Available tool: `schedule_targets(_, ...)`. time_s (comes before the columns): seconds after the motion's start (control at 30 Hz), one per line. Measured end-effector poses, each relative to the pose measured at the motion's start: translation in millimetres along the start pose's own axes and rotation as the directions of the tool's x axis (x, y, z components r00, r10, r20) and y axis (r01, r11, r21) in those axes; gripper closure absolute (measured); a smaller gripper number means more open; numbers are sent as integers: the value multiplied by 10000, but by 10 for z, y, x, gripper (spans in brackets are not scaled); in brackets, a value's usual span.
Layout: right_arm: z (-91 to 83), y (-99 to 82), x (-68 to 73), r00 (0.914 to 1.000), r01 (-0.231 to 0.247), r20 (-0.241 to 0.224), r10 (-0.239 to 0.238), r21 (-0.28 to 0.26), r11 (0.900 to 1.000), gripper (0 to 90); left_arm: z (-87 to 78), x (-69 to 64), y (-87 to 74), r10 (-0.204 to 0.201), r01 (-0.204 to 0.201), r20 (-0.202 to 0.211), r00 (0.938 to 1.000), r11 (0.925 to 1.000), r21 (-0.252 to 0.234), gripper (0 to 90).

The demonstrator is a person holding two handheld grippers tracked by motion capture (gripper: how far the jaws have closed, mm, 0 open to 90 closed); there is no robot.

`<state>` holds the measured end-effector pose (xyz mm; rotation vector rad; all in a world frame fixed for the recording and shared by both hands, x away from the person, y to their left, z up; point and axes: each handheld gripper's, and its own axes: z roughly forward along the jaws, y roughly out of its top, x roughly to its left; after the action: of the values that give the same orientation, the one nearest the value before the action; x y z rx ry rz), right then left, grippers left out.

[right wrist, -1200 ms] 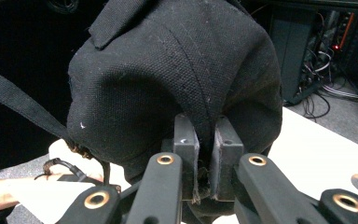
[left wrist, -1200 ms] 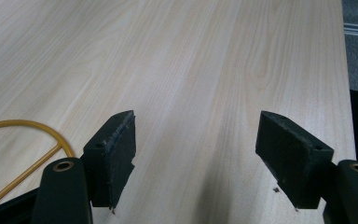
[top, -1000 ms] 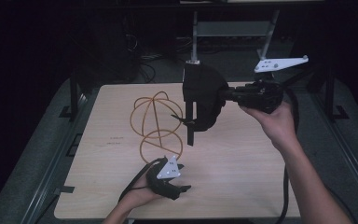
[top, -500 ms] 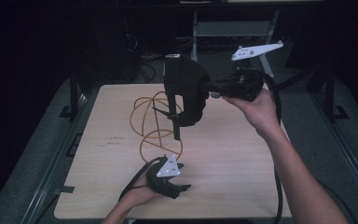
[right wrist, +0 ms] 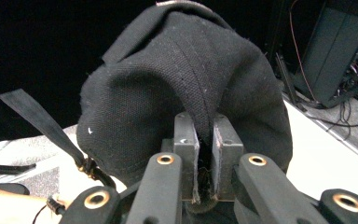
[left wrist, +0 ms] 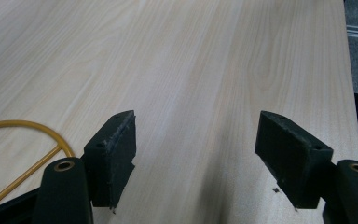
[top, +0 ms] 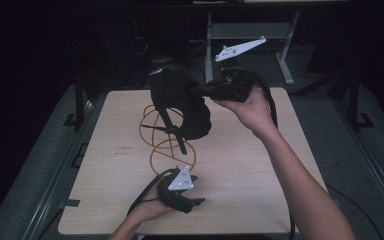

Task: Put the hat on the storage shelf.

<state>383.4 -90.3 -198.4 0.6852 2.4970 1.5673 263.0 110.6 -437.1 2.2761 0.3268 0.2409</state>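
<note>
While the left gripper [top: 196,190] rests low on the wooden table [top: 260,175] at about six o'clock of the board in the high view, its jaws stand wide apart with only bare wood grain between them, as the left gripper view makes plain; its grey three-cornered plate [top: 181,179] faces up and the person's left hand [top: 152,207] grips its body from below. Just beyond it, toward the centre of the table, lies a gold wire stand [top: 170,145] of looped rings, an arc of which shows at eight o'clock in the left gripper view beside the left-hand jaw. Above that stand, at about twelve o'clock from it, hangs a black cap [top: 180,102], lifted clear of the table, with its black strap [top: 172,131] dangling down over the rings. At three o'clock from the cap, the right gripper [top: 200,91] is clamped tight on the cap's fabric; in the right gripper view the two pads pinch a fold at the cap's edge, nearly touching. The person's right hand [top: 245,107] holds this gripper up, forearm reaching in from five o'clock.
</note>
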Motion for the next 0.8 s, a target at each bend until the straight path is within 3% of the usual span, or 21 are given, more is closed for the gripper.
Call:
schedule_targets(0.13,111,89,43,9998,177,-42,-177,174,9997,827,4,28,4,216,-216,8,9998,9997,-70,288)
schedule_targets(0.23,203,145,56,9993,355,-106,-351,378,9987,827,13,10,8,88,-88,46,10000,9999,-89,288)
schedule_targets(0.67,747,288,150,9973,494,-597,-420,1272,9906,817,48,-38,34,284,-282,240,9993,9996,-55,288)
schedule_targets(0.73,833,287,161,9973,546,-551,-478,1313,9898,798,58,-49,41,522,-523,234,9984,9986,18,288)
schedule_targets(0.8,929,277,176,9978,381,-594,-301,1389,9896,688,55,-58,44,557,-559,280,9981,9984,78,288)
